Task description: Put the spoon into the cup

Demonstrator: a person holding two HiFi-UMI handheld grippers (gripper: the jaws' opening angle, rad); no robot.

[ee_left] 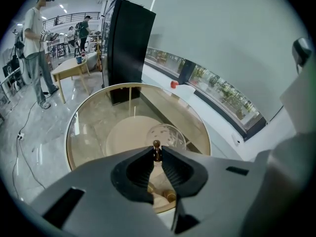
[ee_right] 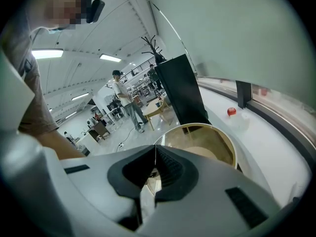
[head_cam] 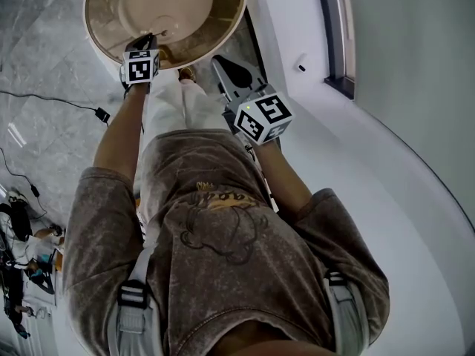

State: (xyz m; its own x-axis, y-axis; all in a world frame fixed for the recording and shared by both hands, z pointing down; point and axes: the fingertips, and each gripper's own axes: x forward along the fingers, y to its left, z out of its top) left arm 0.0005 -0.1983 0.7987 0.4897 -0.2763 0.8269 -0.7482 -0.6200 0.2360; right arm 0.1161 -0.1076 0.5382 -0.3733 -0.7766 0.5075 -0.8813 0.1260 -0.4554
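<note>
The left tongs (ee_left: 156, 155) are clenched on the spoon (ee_left: 156, 145): its thin dark handle stands upright between the tips, with its ball end poking out just above them. The spoon's bowl is hidden behind the tongs. In the head view these tongs (head_cam: 151, 41) hang over the near edge of the round, glass-topped bench (head_cam: 92, 22). The cup (ee_left: 168, 134), a clear glass, stands on the bench (ee_left: 70, 135) near its middle, a little toward the wall-side edge. In the left gripper view it lies just beyond the spoon's end, and I cannot tell whether they touch.

The right tongs (ee_right: 154, 155) are pressed together with nothing between them. They are held off the bench (ee_right: 230, 151), beside its near edge on the wall side, pointing toward it (head_cam: 221, 67). A small red thing (ee_left: 174, 84) sits on the white ledge (ee_left: 212, 110) beyond the bench
</note>
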